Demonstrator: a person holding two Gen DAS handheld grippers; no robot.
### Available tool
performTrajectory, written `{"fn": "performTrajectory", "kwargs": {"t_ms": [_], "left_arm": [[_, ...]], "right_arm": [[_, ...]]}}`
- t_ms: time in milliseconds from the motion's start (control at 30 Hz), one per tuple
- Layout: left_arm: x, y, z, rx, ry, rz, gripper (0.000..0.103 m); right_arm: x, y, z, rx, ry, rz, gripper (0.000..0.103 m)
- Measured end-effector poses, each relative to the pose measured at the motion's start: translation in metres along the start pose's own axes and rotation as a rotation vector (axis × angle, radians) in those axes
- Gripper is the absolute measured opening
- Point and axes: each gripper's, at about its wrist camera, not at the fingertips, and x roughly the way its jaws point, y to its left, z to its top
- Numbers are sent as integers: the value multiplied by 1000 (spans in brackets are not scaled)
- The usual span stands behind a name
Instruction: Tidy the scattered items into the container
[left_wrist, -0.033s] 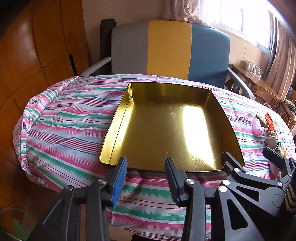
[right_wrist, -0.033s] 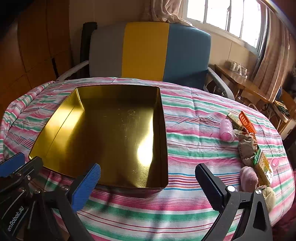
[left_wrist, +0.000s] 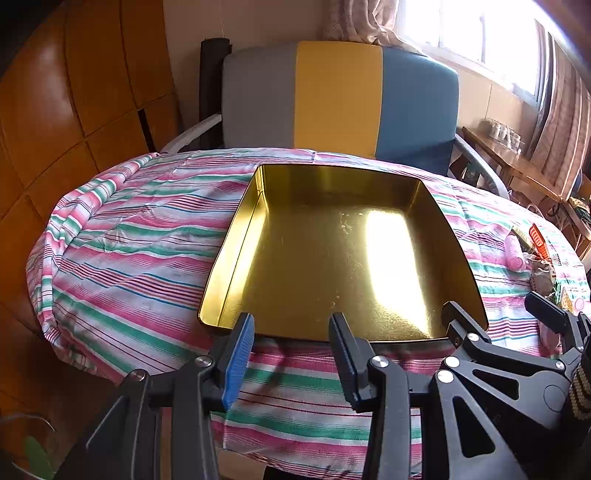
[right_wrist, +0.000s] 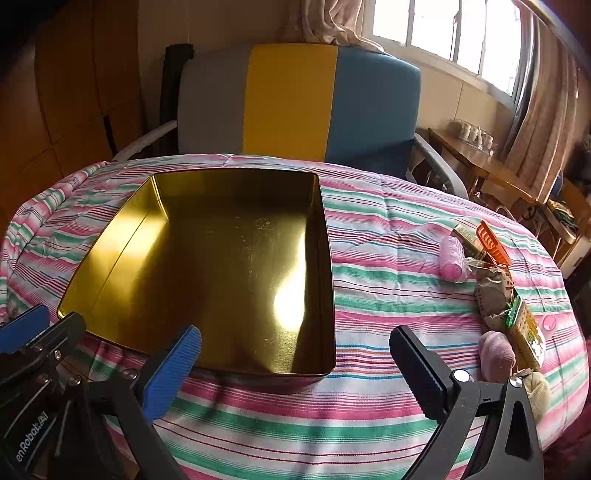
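While nothing has yet gone into it, the gold tin (left_wrist: 343, 254) lies bare on the striped cloth (left_wrist: 129, 251), mouth up and shallow-walled, which suits dropping things in from above. It sits straight ahead of the left gripper (left_wrist: 291, 354), whose jaws stand partly apart with nothing between them; that pair hangs just short of the tin's near rim, likely parked there to steady the tin or simply to wait.

Moving rightward, the right gripper (right_wrist: 295, 354) hovers beside its partner, jaws spread wide and empty. The near right corner of the tin lies between its tips, and bare cloth stretches ahead of its right finger.

Farther to the right of both pairs, well apart from the tin, lies the scatter to be tidied: a pink roller (right_wrist: 454, 258), an orange comb (right_wrist: 493, 242) propped over a green-printed packet, a crumpled brown wrapper (right_wrist: 493, 291), a long snack packet (right_wrist: 526, 328), a soft pink bundle (right_wrist: 496, 354) and a small pink disc (right_wrist: 549, 323). The pink bundle is nearest the right pair, so it seems the natural first pick.

Little blocks the way: the cloth between heap and tin is open, though the items overlap one another, so lifting one may drag its neighbour. Behind the table stands a grey, yellow and blue chair (right_wrist: 295, 103), out of reach.
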Motion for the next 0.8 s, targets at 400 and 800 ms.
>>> {"fn": "performTrajectory", "kwargs": {"t_ms": [400, 800], "left_arm": [[0, -7, -14, 32, 12, -4, 43], [-7, -72, -35, 262, 83, -340, 44]], "right_arm": [[-2, -9, -4, 10, 3, 10, 103], [-18, -138, -46, 231, 15, 106, 103]]}}
